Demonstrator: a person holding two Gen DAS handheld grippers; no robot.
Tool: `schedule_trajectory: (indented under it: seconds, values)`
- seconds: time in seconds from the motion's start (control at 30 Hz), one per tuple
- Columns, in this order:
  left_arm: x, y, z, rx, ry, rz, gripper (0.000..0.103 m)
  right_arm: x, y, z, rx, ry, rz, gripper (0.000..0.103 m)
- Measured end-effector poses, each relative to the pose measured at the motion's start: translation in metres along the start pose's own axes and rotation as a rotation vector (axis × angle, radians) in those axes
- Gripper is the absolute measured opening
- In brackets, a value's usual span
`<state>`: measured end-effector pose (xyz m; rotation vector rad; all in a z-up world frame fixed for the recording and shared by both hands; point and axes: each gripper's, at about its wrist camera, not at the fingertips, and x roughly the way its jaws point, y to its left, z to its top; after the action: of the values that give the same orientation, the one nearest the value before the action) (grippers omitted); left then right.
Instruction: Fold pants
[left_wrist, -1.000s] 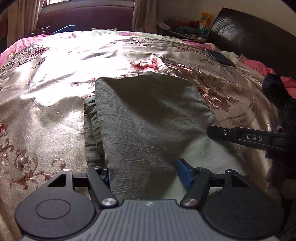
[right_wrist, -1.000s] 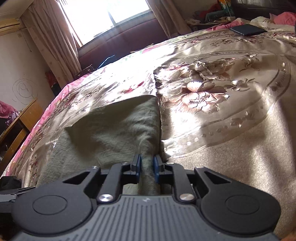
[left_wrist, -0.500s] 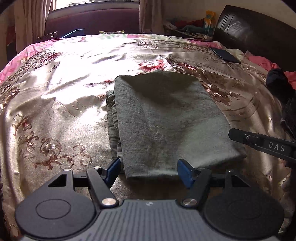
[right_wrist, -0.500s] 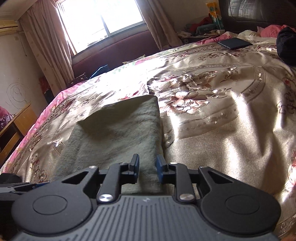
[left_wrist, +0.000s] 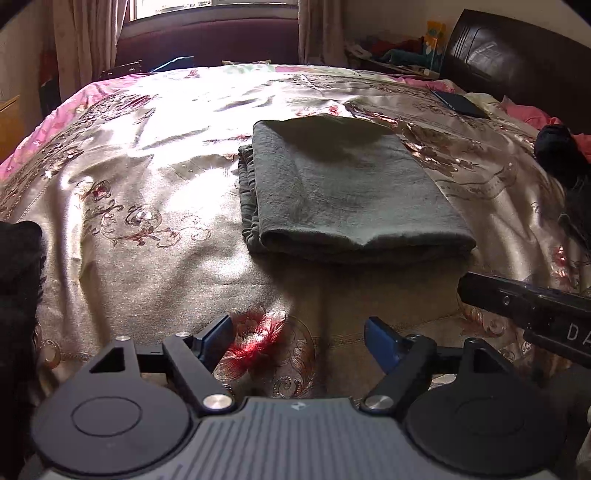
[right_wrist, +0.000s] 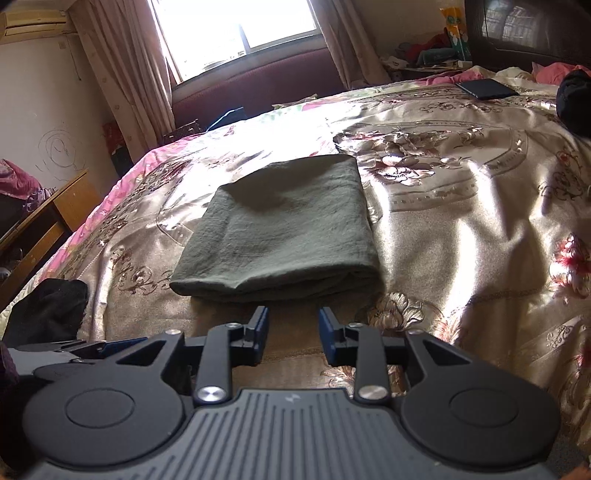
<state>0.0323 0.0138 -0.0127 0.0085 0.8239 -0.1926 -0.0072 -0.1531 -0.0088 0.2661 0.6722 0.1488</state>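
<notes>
The olive-green pants (left_wrist: 343, 192) lie folded into a flat rectangle on the gold floral bedspread (left_wrist: 147, 206); they also show in the right wrist view (right_wrist: 284, 229). My left gripper (left_wrist: 299, 334) is open and empty, held back from the pants' near edge. My right gripper (right_wrist: 293, 326) is open and empty, just short of the pants' near folded edge. The right gripper's side also shows at the right of the left wrist view (left_wrist: 524, 302).
A dark phone (right_wrist: 485, 88) lies far right on the bed. Black clothing (right_wrist: 576, 103) sits at the right edge, and another dark garment (right_wrist: 48, 310) at the left. A wooden desk (right_wrist: 40, 221) stands left of the bed; a dark headboard (left_wrist: 517, 62) stands at right.
My right gripper has opened and let go of the pants' edge. Both grippers have pulled back from the pants, which now lie further ahead.
</notes>
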Motion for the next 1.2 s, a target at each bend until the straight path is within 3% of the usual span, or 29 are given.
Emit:
schedule_trajectory:
  seconds: [0.13, 0.33, 0.6, 1.2]
  values:
    - [-0.006, 0.001, -0.001, -0.009, -0.036, 0.011, 0.103, -0.003, 0.007, -0.008, -0.034, 0.017, -0.009, 0.033]
    - [-0.008, 0.002, 0.000, -0.004, -0.057, 0.062, 0.103, -0.002, 0.010, -0.009, -0.049, 0.018, -0.026, 0.034]
    - [-0.003, 0.007, -0.001, -0.039, -0.027, 0.044, 0.103, 0.003, -0.003, -0.008, 0.017, 0.033, -0.048, 0.035]
    - [-0.001, 0.007, -0.004, -0.064, -0.005, 0.044, 0.103, 0.009, 0.003, -0.012, -0.012, 0.068, -0.047, 0.035]
